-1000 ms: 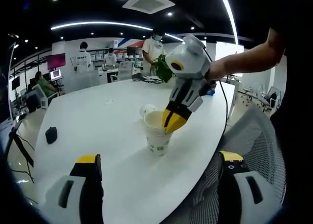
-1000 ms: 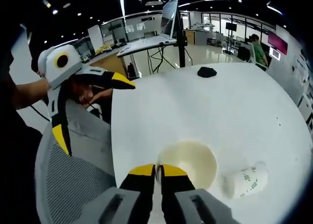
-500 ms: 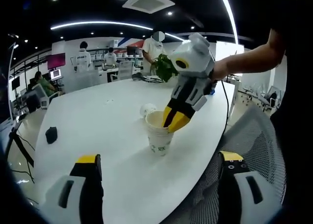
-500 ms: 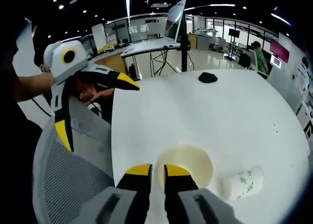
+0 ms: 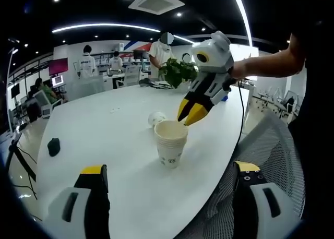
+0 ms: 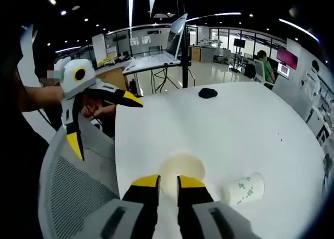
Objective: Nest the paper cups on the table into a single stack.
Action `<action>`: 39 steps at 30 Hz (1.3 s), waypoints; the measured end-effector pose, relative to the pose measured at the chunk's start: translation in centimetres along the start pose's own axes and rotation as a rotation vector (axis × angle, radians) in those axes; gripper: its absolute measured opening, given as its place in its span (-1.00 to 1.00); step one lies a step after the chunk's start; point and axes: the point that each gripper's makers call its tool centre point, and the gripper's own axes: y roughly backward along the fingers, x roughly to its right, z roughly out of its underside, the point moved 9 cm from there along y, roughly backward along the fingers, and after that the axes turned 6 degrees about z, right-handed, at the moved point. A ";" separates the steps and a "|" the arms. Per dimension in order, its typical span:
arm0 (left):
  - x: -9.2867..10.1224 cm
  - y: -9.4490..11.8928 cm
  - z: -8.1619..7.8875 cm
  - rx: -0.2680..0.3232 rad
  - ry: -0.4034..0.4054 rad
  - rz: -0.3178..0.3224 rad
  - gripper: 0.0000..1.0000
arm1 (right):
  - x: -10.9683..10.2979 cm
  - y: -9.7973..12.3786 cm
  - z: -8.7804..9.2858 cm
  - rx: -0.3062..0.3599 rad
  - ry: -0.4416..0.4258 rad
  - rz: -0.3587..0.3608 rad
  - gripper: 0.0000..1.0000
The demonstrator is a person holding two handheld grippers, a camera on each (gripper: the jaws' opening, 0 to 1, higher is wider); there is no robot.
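Observation:
A stack of nested paper cups (image 5: 170,142) stands upright on the white table (image 5: 104,129), near its edge. Behind it one more paper cup (image 5: 156,117) lies on its side. My right gripper (image 5: 190,112) hovers just above and behind the stack's rim, jaws slightly apart with nothing between them. In the right gripper view my right gripper (image 6: 168,181) looks down into the stack (image 6: 180,167), and the lying cup (image 6: 244,188) is to its right. My left gripper (image 5: 169,169) is held wide open off the table edge; it appears as the left gripper (image 6: 104,124), also empty.
A grey mesh chair (image 5: 274,145) sits against the table edge under my left gripper. A small black object (image 5: 53,146) lies far across the table. A potted plant (image 5: 180,72) stands at the far end. People sit and stand at desks beyond.
My right gripper was shut on the stack's rim; its jaws have parted and it has lifted up and away from the cups. The left gripper has stayed put.

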 end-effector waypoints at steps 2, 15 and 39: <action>0.0 -0.1 -0.1 0.000 -0.002 0.003 0.98 | 0.3 0.3 0.4 0.001 -0.014 0.014 -0.78; 0.1 -0.2 -0.6 -0.002 -0.016 0.016 0.98 | 2.5 1.5 3.0 -0.019 -0.144 0.116 -0.57; -0.2 -0.2 -0.8 -0.003 -0.015 0.019 0.98 | 7.9 -0.6 6.7 -0.014 -0.440 0.390 -0.04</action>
